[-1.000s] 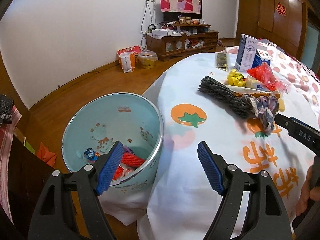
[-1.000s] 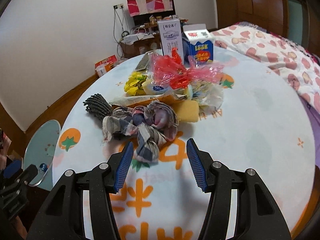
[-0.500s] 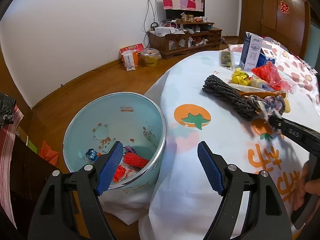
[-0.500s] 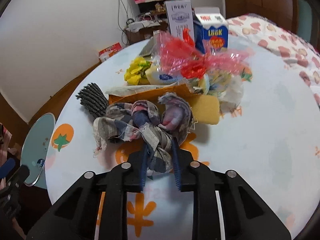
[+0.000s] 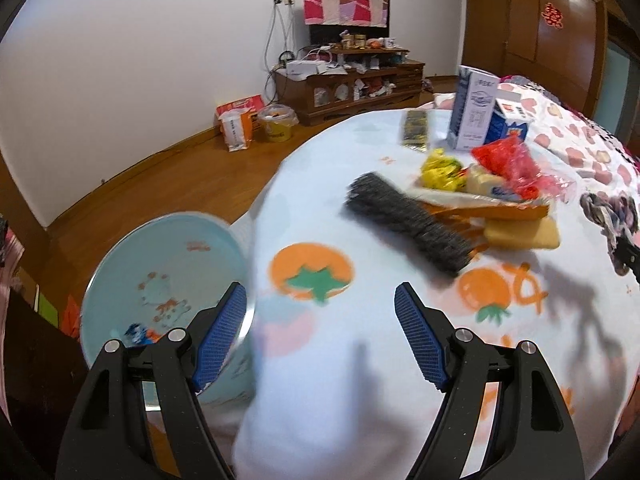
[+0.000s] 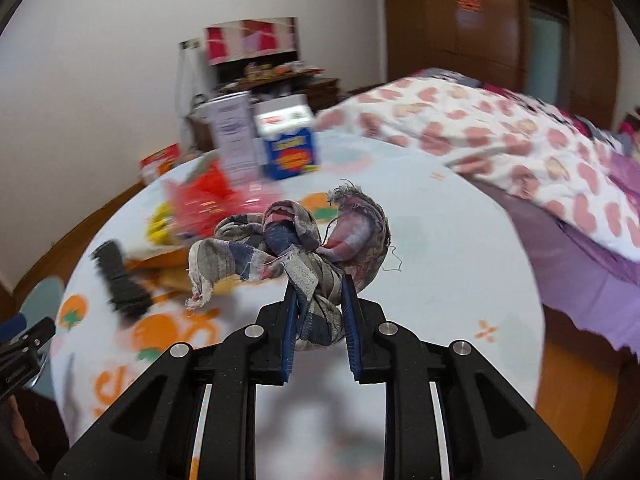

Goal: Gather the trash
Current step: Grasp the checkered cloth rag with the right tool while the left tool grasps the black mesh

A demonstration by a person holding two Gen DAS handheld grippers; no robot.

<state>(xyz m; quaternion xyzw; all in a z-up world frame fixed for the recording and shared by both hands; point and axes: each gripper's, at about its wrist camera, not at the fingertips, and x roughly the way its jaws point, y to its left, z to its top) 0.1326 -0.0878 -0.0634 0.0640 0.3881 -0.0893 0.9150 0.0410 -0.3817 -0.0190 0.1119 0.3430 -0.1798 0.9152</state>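
- The right gripper [image 6: 319,322], low in the centre of its own frame, has its blue pads pressed on the tail of a knotted rag [image 6: 296,240]; the jaws have just been closing, with the cloth between them, and now stand narrow
- The rag is frayed plaid cloth tied in a lump, hanging clear above the printed tablecloth [image 6: 460,248]; it looks light and soft, so it should sag and swing rather than break; the knot is the bulky part, and the twisted tail below it offers the firmer hold
- Loose threads and floppy ends at centre left may snag on the remaining rubbish
- The left gripper [image 5: 320,334], at the bottom of its frame, stands wide and empty
- The pale blue bin [image 5: 168,280] sits at lower left beside the table edge, wrappers in its bottom
- A dark scouring pad [image 5: 404,226] and yellow sponge [image 5: 520,232] lie centre right, touching the heap of wrappers
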